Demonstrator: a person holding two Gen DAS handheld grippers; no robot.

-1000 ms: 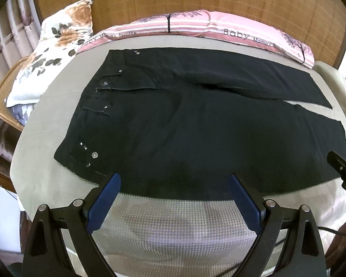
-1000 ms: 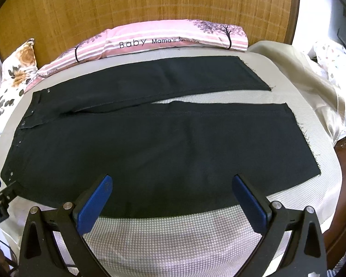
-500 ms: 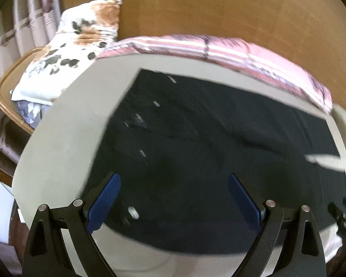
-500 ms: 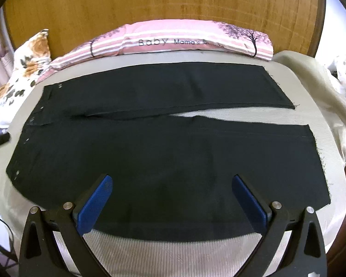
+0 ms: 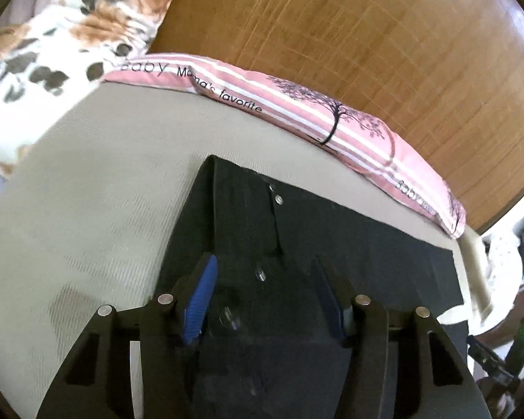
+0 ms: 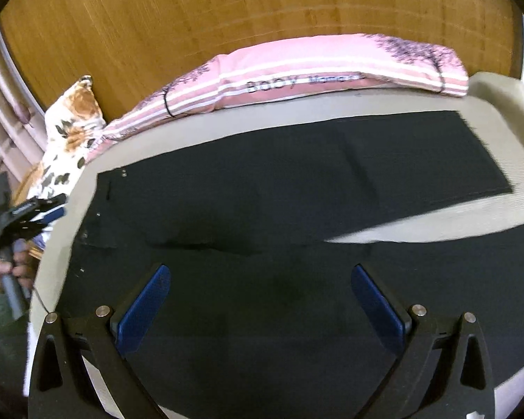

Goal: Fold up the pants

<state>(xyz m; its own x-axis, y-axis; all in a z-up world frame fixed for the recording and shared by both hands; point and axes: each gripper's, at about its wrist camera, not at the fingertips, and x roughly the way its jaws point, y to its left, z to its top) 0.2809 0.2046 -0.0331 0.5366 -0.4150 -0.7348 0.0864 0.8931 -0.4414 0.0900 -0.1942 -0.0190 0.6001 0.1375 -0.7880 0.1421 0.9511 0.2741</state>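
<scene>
Black pants [image 6: 262, 192] lie flat on the bed, waist to the left and both legs running right. In the left wrist view the waistband end of the pants [image 5: 366, 244] fills the lower middle, and its metal buttons [image 5: 278, 199] show. My left gripper [image 5: 263, 288] is over that waistband. Its jaws are closing with the black fabric between the blue pads, and no pinch shows. In the right wrist view the left gripper [image 6: 28, 216] sits at the bed's left edge, held by a hand. My right gripper [image 6: 258, 289] stands open over the near leg.
A pink striped pillow [image 6: 332, 73] lies along the wooden headboard [image 6: 227, 17]. A floral pillow [image 5: 70, 35] is at the far left corner. The beige bed cover [image 5: 87, 209] surrounds the pants. A cream blanket [image 6: 506, 97] is bunched at the right.
My left gripper swung left to the waist end and came in over the waistband, and its jaws narrowed. My right gripper advanced from the bed's front edge over the near leg.
</scene>
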